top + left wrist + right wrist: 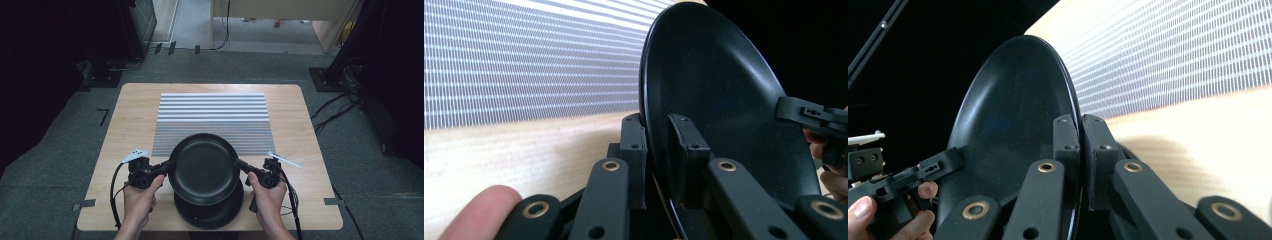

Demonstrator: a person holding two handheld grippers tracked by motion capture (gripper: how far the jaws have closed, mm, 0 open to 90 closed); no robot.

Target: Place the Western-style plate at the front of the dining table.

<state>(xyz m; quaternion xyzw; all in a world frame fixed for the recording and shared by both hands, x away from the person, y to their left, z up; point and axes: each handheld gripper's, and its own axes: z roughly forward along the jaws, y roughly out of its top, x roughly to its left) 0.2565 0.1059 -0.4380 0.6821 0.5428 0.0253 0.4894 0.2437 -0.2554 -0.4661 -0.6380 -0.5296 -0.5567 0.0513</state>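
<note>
Held aloft between two grippers: one black plate [204,169], lifted clear of a second black plate [210,212] resting at the table's [135,107] six o'clock edge. Judged to be mid-lift, the upper plate raised off the lower one and hovering above it, shifted slightly toward twelve o'clock.

Left gripper [170,163] clamped on the raised plate's rim at nine o'clock, jaws pinching the thin edge from both faces, as seen up close in the left gripper view [656,145]. Right gripper [239,164] clamped likewise at three o'clock, jaws nearly closed on the rim [1079,150].

Probably called for next: an even carry toward twelve o'clock, both grips kept level and firm, then a gentle lowering onto the striped mat [212,112] lying at the table's centre.

Counted: two black plates, two grippers, one striped mat, one wooden table, two hands, left hand [139,197] and right hand [267,197].
</note>
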